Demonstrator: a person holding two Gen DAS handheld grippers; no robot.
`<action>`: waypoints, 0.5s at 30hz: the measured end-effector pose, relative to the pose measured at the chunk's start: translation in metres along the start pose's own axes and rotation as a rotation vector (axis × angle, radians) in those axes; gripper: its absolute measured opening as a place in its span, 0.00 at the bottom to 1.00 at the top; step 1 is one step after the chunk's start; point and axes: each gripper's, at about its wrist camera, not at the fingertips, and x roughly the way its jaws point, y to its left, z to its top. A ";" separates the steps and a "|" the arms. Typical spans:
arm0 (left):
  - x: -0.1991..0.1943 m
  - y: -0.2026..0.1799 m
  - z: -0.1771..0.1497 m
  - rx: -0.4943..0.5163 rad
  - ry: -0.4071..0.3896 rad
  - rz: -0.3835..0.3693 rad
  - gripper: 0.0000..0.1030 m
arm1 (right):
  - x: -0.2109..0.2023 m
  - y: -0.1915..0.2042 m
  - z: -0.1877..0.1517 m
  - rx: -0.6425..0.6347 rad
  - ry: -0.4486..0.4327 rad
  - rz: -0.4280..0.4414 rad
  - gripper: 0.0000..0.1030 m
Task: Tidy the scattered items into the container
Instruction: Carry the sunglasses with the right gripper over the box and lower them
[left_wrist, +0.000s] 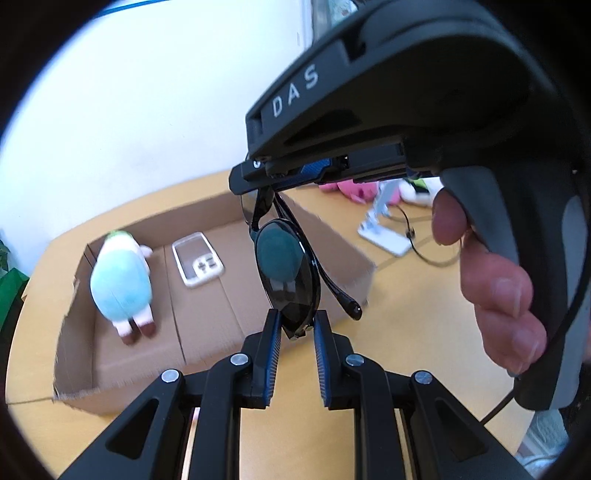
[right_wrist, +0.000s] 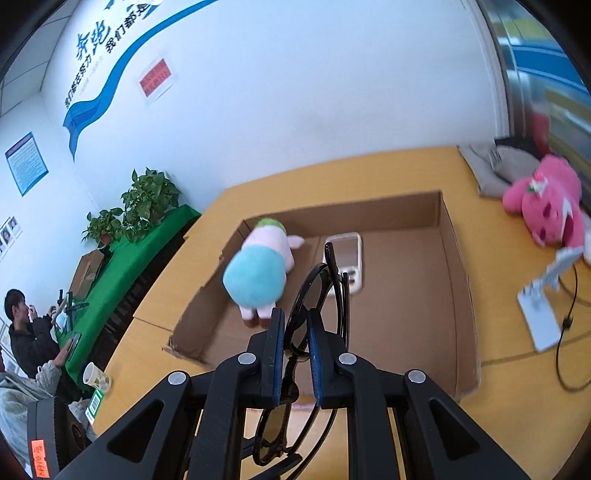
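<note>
Black sunglasses hang in the air between both grippers, above an open cardboard box on the yellow table. My left gripper is shut on the lower rim of one lens. My right gripper, held by a hand, comes in from the upper right and clamps the other end. In the right wrist view the right gripper is shut on the sunglasses frame, over the box. Inside the box lie a blue, pink and green plush toy and a flat white device.
A pink plush toy and a grey cloth lie at the table's far right corner. A white stand with a black cable sits to the right of the box. A person, potted plants and a paper cup are off to the left.
</note>
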 end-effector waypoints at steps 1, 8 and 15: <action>0.002 0.004 0.006 -0.008 -0.006 0.003 0.16 | 0.001 0.002 0.007 -0.008 -0.002 0.001 0.13; 0.022 0.030 0.045 -0.069 -0.032 -0.007 0.16 | 0.026 0.005 0.065 -0.059 0.029 0.003 0.12; 0.065 0.054 0.073 -0.133 0.010 -0.026 0.16 | 0.071 -0.015 0.105 -0.057 0.111 -0.006 0.12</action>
